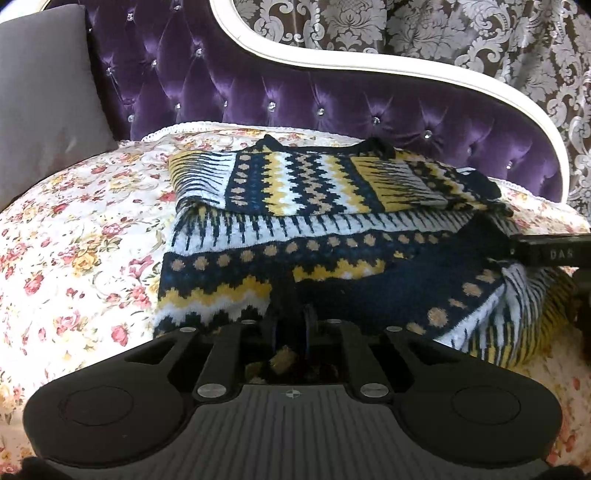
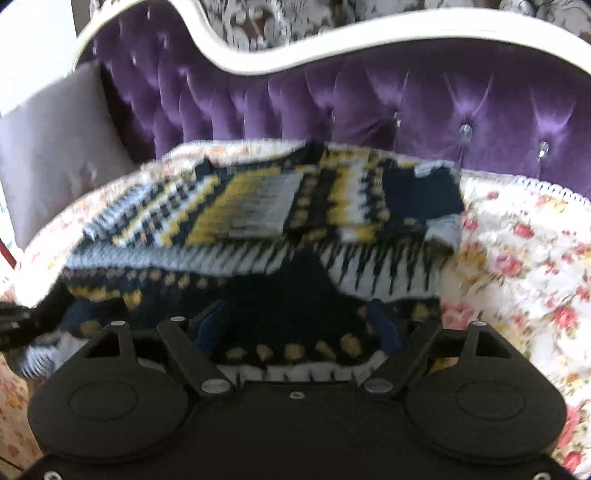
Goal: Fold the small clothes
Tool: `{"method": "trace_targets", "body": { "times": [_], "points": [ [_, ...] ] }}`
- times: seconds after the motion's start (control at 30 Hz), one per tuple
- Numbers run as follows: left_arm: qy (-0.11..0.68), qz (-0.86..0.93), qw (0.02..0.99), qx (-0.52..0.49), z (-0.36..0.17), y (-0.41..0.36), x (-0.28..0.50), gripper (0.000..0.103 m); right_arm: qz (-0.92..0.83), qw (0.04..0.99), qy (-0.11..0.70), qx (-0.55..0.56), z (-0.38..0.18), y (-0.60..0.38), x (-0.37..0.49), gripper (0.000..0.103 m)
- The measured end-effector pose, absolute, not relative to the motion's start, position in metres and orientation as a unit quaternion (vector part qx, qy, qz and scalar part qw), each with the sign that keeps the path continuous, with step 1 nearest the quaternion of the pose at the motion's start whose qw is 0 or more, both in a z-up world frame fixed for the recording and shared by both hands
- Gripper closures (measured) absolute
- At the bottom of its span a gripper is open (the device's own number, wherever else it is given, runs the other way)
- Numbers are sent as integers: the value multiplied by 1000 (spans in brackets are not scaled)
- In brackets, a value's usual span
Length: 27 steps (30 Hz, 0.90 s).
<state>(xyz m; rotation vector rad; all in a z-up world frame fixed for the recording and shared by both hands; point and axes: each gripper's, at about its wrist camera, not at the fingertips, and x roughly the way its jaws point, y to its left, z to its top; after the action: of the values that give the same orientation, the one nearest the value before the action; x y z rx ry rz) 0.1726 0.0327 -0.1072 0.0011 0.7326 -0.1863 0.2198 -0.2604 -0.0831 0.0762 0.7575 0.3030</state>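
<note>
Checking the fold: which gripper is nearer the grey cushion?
Left. The left gripper grips the patterned knit sweater's cushion-side hem; the right gripper is farther from the grey cushion.

Home, a bedroom or sitting room by the look of it: a tufted purple velvet backrest [image 1: 332, 99] with crystal buttons and a curved white frame [image 1: 369, 64], either a headboard or a chaise back. Seat or mattress is covered by a rose-print quilted cover [image 1: 74, 229] with a lace edge, and a grey cushion [image 1: 44, 92] leans at the left end. Behind hangs a brown and silver damask curtain [image 1: 443, 29].
</note>
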Motion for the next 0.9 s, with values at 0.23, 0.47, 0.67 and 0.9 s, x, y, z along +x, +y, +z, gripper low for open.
{"method": "trace_targets", "body": {
  "times": [0.23, 0.47, 0.67, 0.9],
  "points": [
    [355, -88, 931, -11, -109, 32, 175, 84, 169, 913, 371, 36, -87, -253, 216, 0],
    [368, -88, 925, -41, -108, 37, 179, 83, 168, 913, 371, 28, -88, -250, 217, 0],
    [365, -89, 926, -40, -108, 36, 178, 83, 163, 917, 364, 18, -85, -251, 213, 21],
    [350, -78, 933, -36, -103, 34, 170, 96, 160, 918, 358, 61, -76, -271, 211, 81]
  ]
}}
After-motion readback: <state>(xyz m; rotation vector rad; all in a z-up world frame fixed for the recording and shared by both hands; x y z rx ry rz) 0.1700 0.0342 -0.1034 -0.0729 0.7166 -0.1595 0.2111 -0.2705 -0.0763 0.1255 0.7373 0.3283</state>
